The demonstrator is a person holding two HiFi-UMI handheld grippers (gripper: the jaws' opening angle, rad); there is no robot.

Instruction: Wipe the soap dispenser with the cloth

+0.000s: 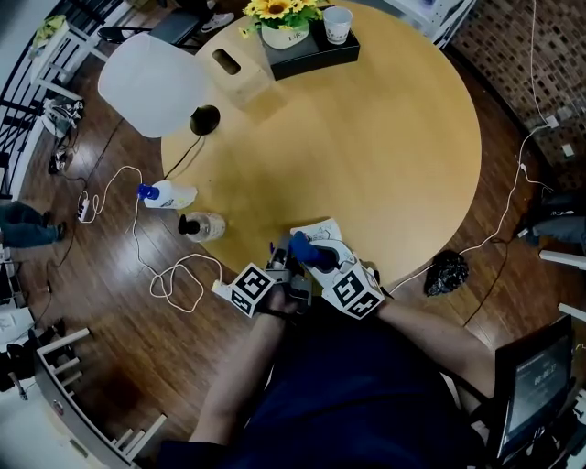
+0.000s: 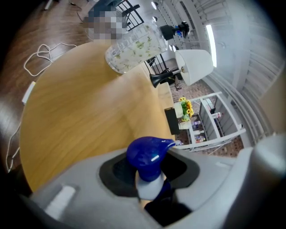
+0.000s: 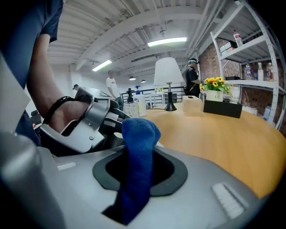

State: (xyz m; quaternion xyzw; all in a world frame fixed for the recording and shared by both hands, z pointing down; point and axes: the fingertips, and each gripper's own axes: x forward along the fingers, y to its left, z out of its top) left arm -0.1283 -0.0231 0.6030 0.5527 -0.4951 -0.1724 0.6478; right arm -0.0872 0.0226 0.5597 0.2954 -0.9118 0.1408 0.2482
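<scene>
Left gripper (image 2: 149,173): clamped on dispenser (image 2: 144,154) below its pump, over near tabletop (image 1: 385,156) edge.
Right gripper (image 3: 138,169): pinching cloth (image 3: 139,138), just beside.
Technique: brace dispenser; press cloth flat, stroke round body.

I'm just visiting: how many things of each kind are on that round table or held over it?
Soap dispenser, held: 1
Blue cloth, held: 1
Other bottles: 2
Lamp: 1
Tissue box: 1
Black tray: 1
Flower pot: 1
Cup: 1
White paper: 1
Total: 10
</scene>
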